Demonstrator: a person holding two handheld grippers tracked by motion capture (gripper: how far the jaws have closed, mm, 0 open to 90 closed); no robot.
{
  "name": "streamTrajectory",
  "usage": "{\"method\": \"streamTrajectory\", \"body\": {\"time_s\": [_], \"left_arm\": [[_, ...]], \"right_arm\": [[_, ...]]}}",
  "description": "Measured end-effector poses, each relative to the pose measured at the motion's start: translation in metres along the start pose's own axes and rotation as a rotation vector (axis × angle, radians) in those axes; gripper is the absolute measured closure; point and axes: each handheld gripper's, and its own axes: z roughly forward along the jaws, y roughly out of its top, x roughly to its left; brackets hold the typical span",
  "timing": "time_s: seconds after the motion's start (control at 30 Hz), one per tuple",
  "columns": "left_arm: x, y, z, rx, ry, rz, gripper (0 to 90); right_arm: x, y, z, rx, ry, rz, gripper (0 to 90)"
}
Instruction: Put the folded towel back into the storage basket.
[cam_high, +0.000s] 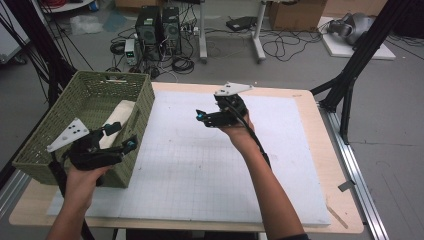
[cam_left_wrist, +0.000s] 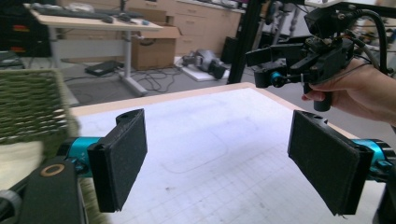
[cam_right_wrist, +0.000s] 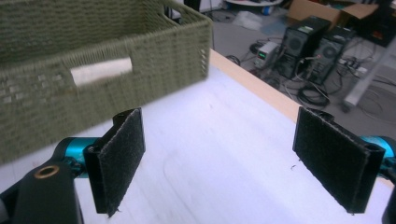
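While both grippers hang empty, the cloth (cam_high: 119, 118) lies in the basket (cam_high: 145, 102) at left of frame.
Left gripper (cam_high: 120, 136) and right gripper (cam_high: 201, 116), jaws spread: dip the left one straight down past the rim onto the cloth.

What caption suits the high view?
Two hand-held open claws, left at the green basket holding cream cloth, right above the white mat.

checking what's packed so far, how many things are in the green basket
1: a cream cloth-like bundle lies inside the green wicker basket, toward its right wall, beside the left gripper. More may be hidden behind the near wall.
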Motion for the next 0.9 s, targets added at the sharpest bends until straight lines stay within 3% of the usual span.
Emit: {"method": "streamTrajectory", "body": {"time_s": [0.4, 0.6, 0.9], "left_arm": [[-0.022, -0.010, 0.036, 0.027, -0.121, 0.085, 22.2], [-0.029, -0.021, 0.049, 0.042, -0.140, 0.090, 21.6], [-0.039, -0.042, 0.066, 0.062, -0.135, 0.104, 18.2]], "right_arm": [[-0.011, -0.054, -0.061, -0.026, -0.071, 0.066, 15.5], [-0.015, -0.079, -0.087, -0.062, -0.126, 0.075, 15.5], [-0.021, -0.111, -0.112, -0.080, -0.172, 0.112, 15.5]]}}
